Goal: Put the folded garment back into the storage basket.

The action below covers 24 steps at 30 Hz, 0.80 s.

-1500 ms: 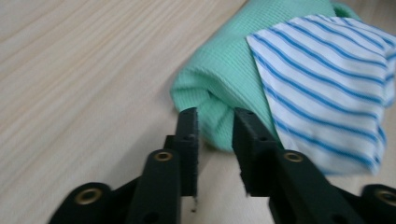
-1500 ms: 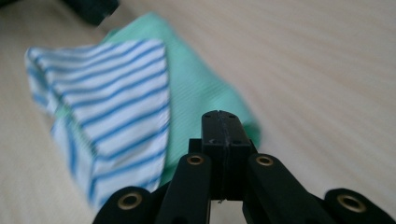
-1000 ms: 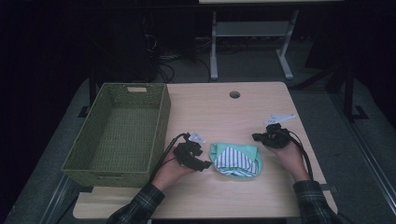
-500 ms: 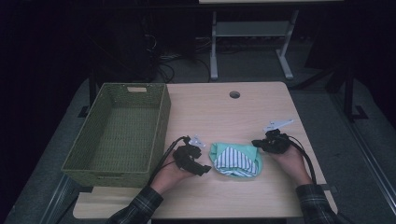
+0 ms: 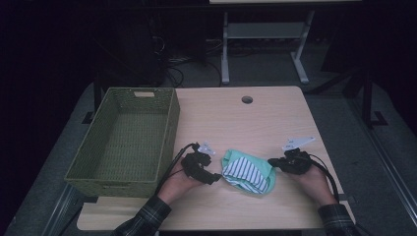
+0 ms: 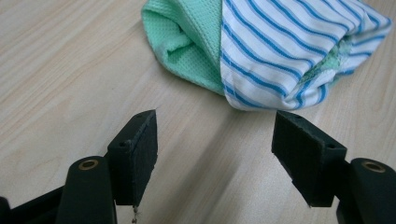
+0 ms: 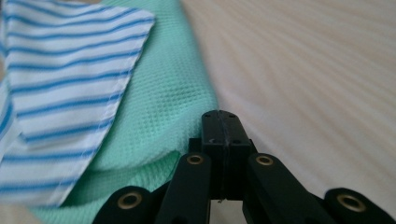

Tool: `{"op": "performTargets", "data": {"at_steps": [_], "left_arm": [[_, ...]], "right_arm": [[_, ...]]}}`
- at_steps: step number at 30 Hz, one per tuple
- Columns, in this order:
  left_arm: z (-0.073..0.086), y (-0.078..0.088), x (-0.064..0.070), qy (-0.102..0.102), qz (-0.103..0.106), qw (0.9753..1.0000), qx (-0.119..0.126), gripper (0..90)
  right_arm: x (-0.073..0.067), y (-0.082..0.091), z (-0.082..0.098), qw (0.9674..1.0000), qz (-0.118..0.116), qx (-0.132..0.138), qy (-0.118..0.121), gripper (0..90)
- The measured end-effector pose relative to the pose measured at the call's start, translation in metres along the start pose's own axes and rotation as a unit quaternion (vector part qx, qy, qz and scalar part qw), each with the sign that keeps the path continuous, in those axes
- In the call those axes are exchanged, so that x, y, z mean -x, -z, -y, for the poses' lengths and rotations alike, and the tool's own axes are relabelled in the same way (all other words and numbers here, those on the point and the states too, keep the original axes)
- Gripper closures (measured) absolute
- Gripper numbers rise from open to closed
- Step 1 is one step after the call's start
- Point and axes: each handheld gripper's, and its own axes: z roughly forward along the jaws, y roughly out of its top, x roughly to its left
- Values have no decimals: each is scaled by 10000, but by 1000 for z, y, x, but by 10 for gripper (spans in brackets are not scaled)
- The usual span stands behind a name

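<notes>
Since the earlier frame the right gripper (image 5: 273,162) has slid in to the cloth's (image 5: 248,171) right edge, jaws clenched together with nothing visibly between them. The left gripper (image 5: 215,177) kept its place just left of the cloth; its jaws have just been opening and stand apart, grasping nothing. The cloth lies on the table (image 5: 236,118), right of the basket (image 5: 125,140) and well apart from it. It looks light, soft and floppy (it would sag when lifted), so pinching a folded edge seems best. It is mint green waffle weave folded with a white, blue-striped layer (image 6: 289,51).
</notes>
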Motion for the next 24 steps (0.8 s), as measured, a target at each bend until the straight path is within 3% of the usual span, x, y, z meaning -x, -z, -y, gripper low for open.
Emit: {"op": "performTargets", "data": {"at_steps": [9,19,24], "left_arm": [[0,1,-1,-23,-8,10000,-39,307],[0,2,-1,-18,-27,10000,-14,308],[-1,5,0,-51,-27,10000,19,307]], "right_arm": [[-21,10,17,9998,-140,62,131,898],[-47,18,30,9991,-405,90,106,898],[-39,24,31,9995,-167,258,55,868]]}}
